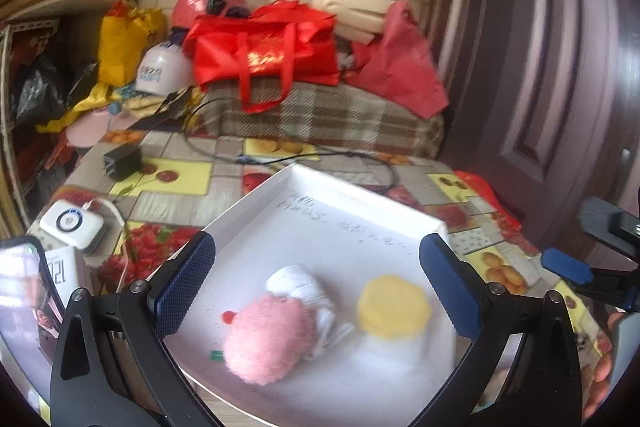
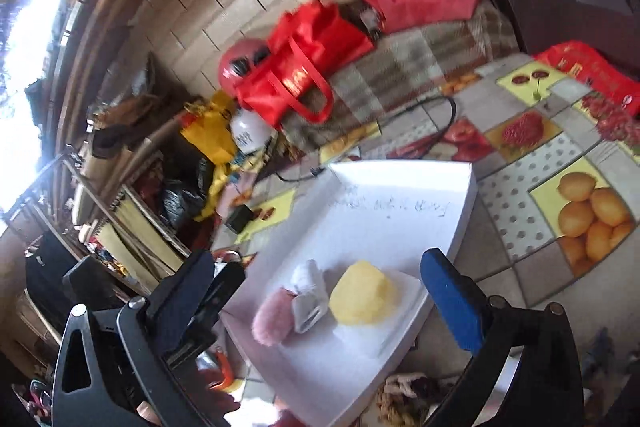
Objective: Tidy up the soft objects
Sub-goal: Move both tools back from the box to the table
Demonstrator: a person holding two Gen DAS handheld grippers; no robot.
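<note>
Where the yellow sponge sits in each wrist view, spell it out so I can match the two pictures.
Left wrist: the yellow sponge lies lower right of centre, inside the white tray, right of the pink fluffy ball.
Right wrist: the yellow sponge sits just below centre in the same tray, right of the white sock.
Shared landmark: the red tote bag on the plaid blanket behind the tray.

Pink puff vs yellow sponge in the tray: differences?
The pink puff is fuzzy and round; the yellow sponge looks smooth with faceted edges. The puff touches the white sock; the sponge sits apart, on a white base. Both lie in the white tray, ungripped.
</note>
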